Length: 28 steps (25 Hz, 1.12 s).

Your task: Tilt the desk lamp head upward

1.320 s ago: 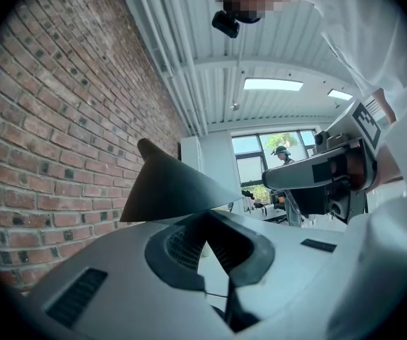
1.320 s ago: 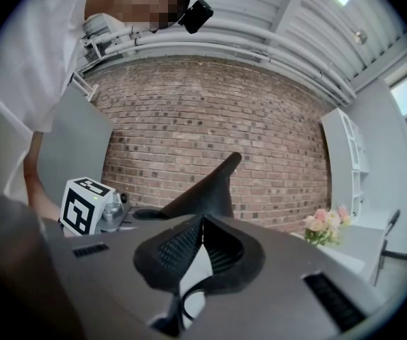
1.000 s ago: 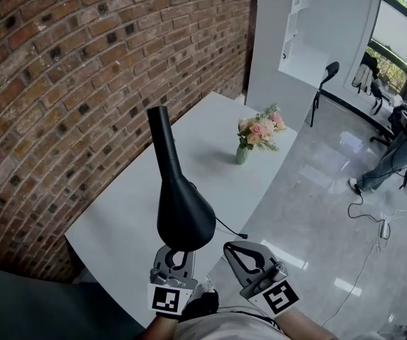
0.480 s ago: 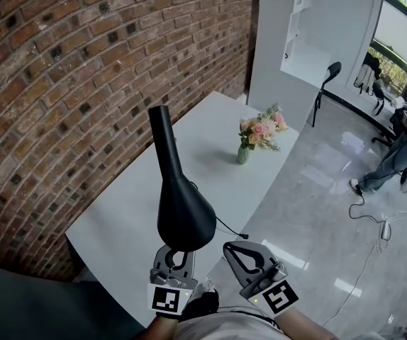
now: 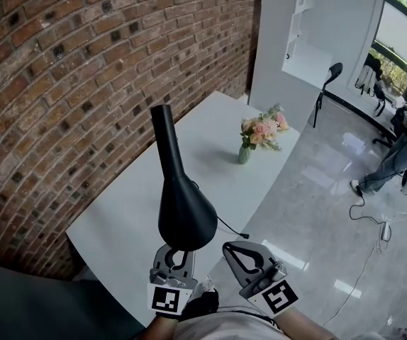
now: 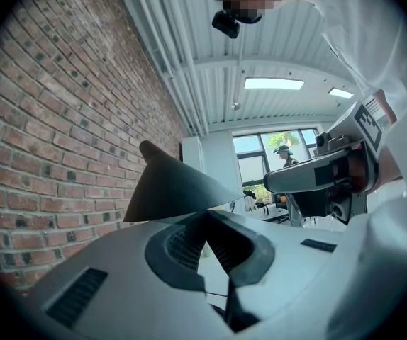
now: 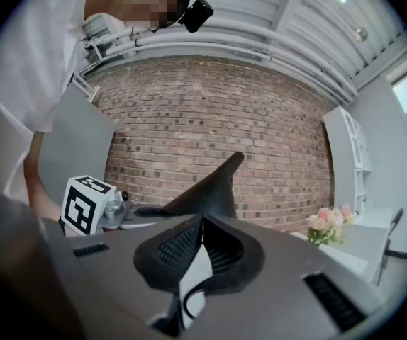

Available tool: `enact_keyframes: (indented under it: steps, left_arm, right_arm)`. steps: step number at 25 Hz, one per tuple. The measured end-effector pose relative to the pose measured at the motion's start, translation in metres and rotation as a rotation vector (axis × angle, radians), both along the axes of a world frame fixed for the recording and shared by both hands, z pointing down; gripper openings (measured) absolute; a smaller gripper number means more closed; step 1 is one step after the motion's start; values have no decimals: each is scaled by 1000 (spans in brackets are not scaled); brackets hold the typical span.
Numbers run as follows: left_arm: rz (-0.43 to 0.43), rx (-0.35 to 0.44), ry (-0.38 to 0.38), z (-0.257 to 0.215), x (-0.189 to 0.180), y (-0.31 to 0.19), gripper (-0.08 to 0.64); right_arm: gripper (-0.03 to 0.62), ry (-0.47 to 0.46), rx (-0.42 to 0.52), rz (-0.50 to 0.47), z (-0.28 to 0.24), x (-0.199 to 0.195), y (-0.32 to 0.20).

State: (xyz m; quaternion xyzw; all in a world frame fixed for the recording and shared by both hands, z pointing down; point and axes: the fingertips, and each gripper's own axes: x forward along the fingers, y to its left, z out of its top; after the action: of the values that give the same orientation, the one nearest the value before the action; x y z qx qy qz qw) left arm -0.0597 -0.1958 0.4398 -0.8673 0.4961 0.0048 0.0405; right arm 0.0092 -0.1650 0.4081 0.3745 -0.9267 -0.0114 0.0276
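Observation:
The black desk lamp's cone-shaped head hangs low over the near edge of the white table, and its neck rises toward the brick wall. My left gripper sits right under the head's near rim, jaws shut tip to tip. Its tips are partly hidden by the rim, so I cannot tell if they touch it. In the left gripper view the lamp head stands just beyond the left gripper. My right gripper is shut on nothing, a little right of the lamp head.
A small vase of pink flowers stands at the table's far right. A thin black cable runs off the right edge. The brick wall borders the table's left side. A person and office chairs are far across the glossy floor.
The lamp and both grippers keep their places. Only the head camera has drifted slightly.

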Motion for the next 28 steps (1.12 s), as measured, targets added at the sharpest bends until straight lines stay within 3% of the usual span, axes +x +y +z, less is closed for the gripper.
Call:
enact_keyframes:
  steps: [28]
  left_arm:
    - [-10, 31, 16, -21, 1, 9, 8]
  right_arm:
    - [18, 1, 11, -8, -5, 5, 10]
